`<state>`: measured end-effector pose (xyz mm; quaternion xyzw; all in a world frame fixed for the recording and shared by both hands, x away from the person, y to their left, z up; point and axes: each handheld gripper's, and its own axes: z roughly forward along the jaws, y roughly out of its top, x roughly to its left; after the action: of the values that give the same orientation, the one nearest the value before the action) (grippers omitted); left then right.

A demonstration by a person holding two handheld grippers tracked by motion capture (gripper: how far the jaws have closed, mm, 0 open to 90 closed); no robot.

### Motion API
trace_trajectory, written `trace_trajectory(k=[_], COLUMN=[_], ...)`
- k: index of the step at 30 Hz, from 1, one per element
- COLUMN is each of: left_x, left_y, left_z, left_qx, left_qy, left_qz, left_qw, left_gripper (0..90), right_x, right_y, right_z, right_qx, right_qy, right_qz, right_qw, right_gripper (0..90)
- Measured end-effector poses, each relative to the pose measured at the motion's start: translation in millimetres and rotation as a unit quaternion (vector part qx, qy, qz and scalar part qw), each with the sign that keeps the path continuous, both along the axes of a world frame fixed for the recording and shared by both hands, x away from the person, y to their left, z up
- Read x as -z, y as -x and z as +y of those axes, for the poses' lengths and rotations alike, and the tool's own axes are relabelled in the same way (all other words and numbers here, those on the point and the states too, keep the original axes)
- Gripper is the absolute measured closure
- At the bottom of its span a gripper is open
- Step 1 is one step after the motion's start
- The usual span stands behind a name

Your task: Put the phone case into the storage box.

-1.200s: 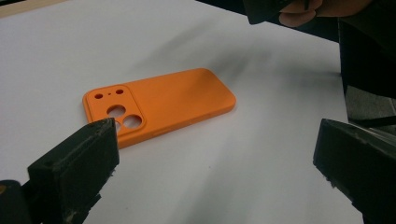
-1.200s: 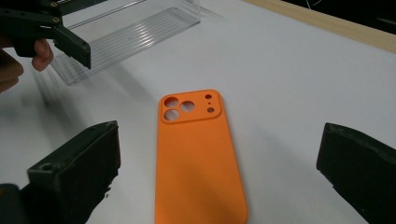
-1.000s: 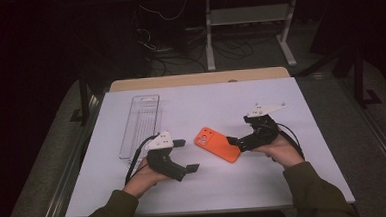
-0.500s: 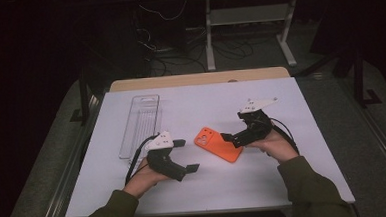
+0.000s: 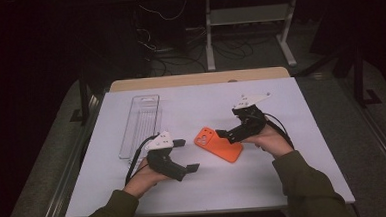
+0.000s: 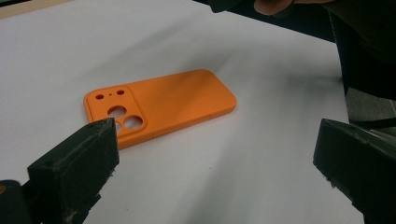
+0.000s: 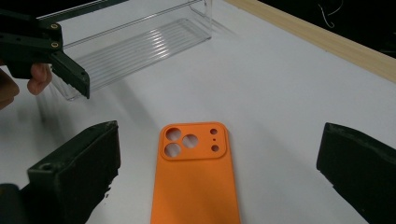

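Beside phone case (image 5: 218,144), clear tray (image 5: 141,124)

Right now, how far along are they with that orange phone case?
Nothing looks done yet: the orange phone case lies flat on the white table, camera end towards the clear tray. In hand: the right gripper hovers open over it; the left gripper waits open. Gripping and moving remain.

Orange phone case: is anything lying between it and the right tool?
Nothing visible. The orange plastic phone case lies flat on bare white table, centred ahead of the open right tool. The clear plastic tray sits well beyond.
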<state>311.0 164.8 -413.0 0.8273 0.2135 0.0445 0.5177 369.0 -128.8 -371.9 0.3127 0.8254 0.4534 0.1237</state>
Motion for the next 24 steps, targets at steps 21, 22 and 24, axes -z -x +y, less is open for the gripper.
trace_trajectory(k=[21, 22, 24], left_x=[-0.4, -0.4, -0.3], left_y=[0.9, 1.0, 1.1], left_z=[0.6, 0.5, 0.4], left_qx=[0.0, 0.0, -0.001], left_qy=[-0.002, -0.002, -0.002], left_qz=[0.002, 0.002, 0.002], left_qw=[1.0, 1.0, 1.0], left_gripper=[0.0, 0.0, 0.0], right_x=[2.9, 3.0, 3.1], right_y=[-11.0, -11.1, -11.2], right_z=[12.7, 12.3, 11.9], right_qx=[-0.01, -0.009, -0.009], right_qy=[0.02, 0.022, 0.026], right_qz=[0.018, 0.019, 0.018], right_qw=[0.9996, 0.9995, 0.9995], right_gripper=[0.0, 0.0, 0.0])
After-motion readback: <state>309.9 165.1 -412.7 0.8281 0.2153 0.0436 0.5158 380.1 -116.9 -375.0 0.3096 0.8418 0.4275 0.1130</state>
